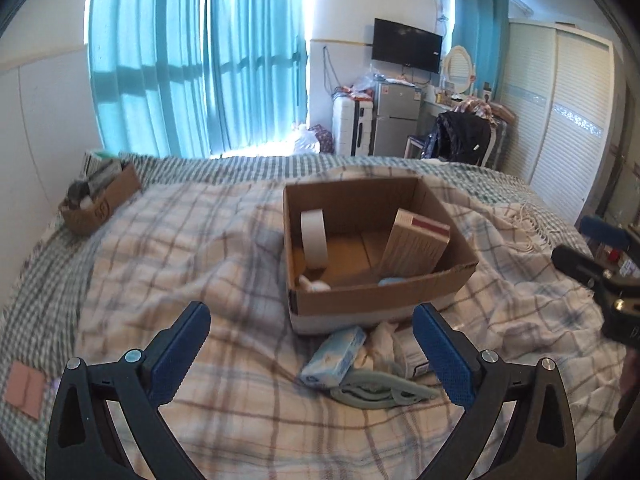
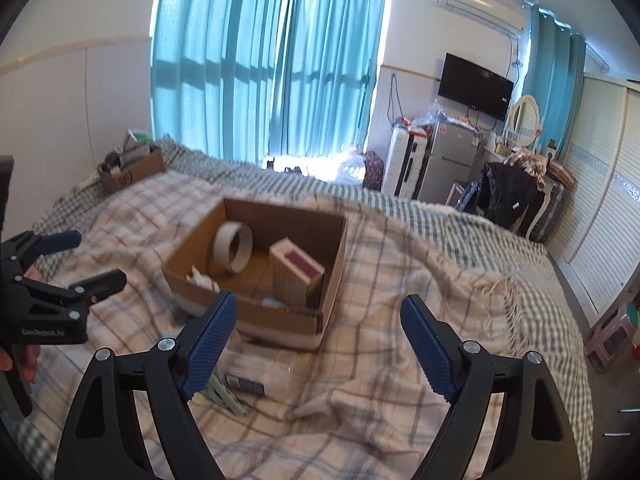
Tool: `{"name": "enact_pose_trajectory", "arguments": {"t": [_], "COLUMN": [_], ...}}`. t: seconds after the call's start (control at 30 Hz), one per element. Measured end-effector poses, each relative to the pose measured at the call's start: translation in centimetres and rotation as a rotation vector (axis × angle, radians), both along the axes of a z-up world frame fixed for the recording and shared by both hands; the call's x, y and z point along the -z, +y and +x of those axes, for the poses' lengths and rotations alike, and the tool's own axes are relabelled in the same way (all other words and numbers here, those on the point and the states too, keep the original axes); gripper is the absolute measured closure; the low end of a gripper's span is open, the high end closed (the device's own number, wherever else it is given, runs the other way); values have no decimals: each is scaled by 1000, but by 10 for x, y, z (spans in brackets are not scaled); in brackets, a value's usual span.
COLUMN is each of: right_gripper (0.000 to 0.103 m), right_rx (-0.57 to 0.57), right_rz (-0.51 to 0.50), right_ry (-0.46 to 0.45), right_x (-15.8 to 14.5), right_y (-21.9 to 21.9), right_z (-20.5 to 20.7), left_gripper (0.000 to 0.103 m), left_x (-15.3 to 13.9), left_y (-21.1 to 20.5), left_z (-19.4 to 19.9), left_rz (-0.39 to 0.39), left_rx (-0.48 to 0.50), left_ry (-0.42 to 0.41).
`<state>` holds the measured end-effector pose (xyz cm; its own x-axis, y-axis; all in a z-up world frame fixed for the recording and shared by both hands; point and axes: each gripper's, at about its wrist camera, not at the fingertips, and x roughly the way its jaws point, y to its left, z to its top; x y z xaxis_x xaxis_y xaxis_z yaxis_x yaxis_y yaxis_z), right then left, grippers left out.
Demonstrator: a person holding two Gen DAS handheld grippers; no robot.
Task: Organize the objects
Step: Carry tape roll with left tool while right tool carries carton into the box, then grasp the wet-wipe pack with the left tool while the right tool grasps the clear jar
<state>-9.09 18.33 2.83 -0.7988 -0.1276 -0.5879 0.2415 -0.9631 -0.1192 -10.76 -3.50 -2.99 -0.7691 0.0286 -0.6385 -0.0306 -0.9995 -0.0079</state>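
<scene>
Both wrist cams face cardboard box [image 1: 376, 240] [image 2: 260, 272] close, from bed's near side.

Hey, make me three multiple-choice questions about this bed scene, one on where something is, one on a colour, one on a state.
1. Where is the roll of tape?
A. inside the open cardboard box
B. on the blanket by the wall
C. between the left gripper's fingers

2. What colour are the curtains?
A. red
B. turquoise
C. grey

3. How does the left gripper stand?
A. shut on the tissue pack
B. shut on nothing
C. open, holding nothing

Answers: 1 A, the roll stands on edge against the left wall of the cardboard box, beside the carton leaning inside. 2 B, both views show turquoise fabric over the window. 3 C, its blue pads are spread wide, and the tissue pack lies on the blanket beyond them, untouched.
</scene>
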Motion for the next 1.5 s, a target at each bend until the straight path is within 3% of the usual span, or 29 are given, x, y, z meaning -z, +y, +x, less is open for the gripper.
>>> {"name": "enact_pose_trajectory", "arguments": {"t": [0.27, 0.4, 0.7, 0.8, 0.93, 1.0, 1.07, 1.13, 1.33, 1.5], "right_gripper": [19, 19, 19, 19, 19, 19, 13, 11, 7, 6], "right_rx": [24, 36, 36, 30, 13, 3, 1, 7, 13, 22], "right_rz": [-12, -10, -16, -5, -12, -34, -43, -24, 49, 86], "right_ry": [-187, -259, -273, -267, -270, -274, -278, -273, -274, -308], "right_x": [92, 117, 119, 117, 118, 118, 119, 120, 122, 131], "right_y": [3, 5, 4, 1, -3, -5, -9, -15, -37, -59], "right_z": [-24, -29, -29, -27, -27, -28, -29, -29, -30, -42], "left_gripper": [0, 0, 14, 34, 42, 63, 71, 74, 75, 75], "left_x": [86, 107, 116, 120, 125, 129, 130, 125, 90, 86], "left_y": [3, 5, 19, 22, 20, 22, 26, 29, 11, -8], "left_z": [-6, -13, -39, -46, -45, -47, -46, -40, -5, -6], "left_rz": [-62, -88, -92, -110, -61, -32, -45, -58, 1, 78], "left_rx": [-48, -51, 18, 37, 59, 98, 117, 119, 71, 51], "left_ry": [-153, -221, -303, -317, -305, -312, -301, -274, -167, -170]}}
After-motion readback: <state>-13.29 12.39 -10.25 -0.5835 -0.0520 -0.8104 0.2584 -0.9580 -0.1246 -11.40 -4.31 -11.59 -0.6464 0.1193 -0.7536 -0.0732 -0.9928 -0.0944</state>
